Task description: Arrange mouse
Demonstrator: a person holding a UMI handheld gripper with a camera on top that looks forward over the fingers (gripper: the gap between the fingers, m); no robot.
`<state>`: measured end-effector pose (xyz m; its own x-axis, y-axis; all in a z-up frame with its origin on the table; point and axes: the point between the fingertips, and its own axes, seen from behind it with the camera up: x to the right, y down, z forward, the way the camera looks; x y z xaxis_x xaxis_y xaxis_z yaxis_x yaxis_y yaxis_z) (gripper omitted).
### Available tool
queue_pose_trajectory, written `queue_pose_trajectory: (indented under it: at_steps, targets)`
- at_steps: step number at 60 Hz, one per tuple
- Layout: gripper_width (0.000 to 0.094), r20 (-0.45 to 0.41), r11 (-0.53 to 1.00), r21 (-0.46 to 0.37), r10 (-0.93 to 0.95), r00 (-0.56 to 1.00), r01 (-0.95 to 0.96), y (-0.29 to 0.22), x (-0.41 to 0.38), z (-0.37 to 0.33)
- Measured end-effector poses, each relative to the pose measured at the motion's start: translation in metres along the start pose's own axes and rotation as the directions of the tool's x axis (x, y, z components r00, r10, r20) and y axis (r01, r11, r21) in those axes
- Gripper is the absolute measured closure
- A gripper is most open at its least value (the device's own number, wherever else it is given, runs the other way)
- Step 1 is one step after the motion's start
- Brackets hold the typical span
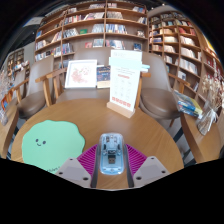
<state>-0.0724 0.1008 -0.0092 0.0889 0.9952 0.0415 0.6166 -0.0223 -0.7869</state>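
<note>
A translucent light-blue mouse (111, 153) lies lengthwise between my gripper's fingers (111, 160), with its nose pointing away from me. Both pink pads (89, 158) touch its sides, so the gripper is shut on it. The mouse is at the near edge of a round wooden table (160, 128). A mint-green cloud-shaped mat with a smiling face (50, 143) lies flat on the table, to the left of the fingers and apart from the mouse.
A white upright sign stand (124, 92) is on the far half of the table, straight beyond the mouse. A display board with a book (81, 73) stands behind it to the left. Chairs (158, 100) and tall bookshelves (100, 25) surround the table.
</note>
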Motion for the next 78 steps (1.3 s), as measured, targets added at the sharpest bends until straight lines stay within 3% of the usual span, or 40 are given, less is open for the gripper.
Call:
queue_pose_trajectory:
  at_steps: [7,14,20,30,40,48,53,54,57,67,78]
  targets:
    - [0.0528,0.019,0.997,0.073,0.019,1.000,-0.020,-0.039,-0.014,-0.035]
    - [0.0530,0.143,0.990,0.131,0.029,0.989,-0.048,-0.081,-0.066,-0.075]
    - [0.0529,0.198,0.985,0.172,-0.013,0.980,-0.022,-0.101,-0.115,-0.093]
    - [0.0530,0.225,0.993,0.108,-0.066,0.972,0.043,-0.061,-0.185,-0.061]
    - [0.0526,0.168,0.996,0.018,-0.091,0.982,0.089,0.002,-0.192,-0.024]
    - [0.0417,0.163,0.996,0.032,-0.083,0.983,0.079,0.008,-0.191,-0.023]
    - [0.0086,0.139,0.998,0.015,-0.069,0.988,0.067,0.010,-0.186,-0.033]
    - [0.0071,0.139,0.998,0.016,-0.066,0.988,0.065,0.010,-0.187,-0.036]
    - [0.0104,0.140,0.998,0.028,-0.055,0.989,0.052,0.002,-0.185,-0.055]
    - [0.0085,0.109,0.997,0.072,-0.047,0.993,0.039,-0.005,-0.162,-0.154]
    - [0.0082,0.069,0.996,0.090,-0.018,0.997,0.012,0.028,-0.134,-0.271]
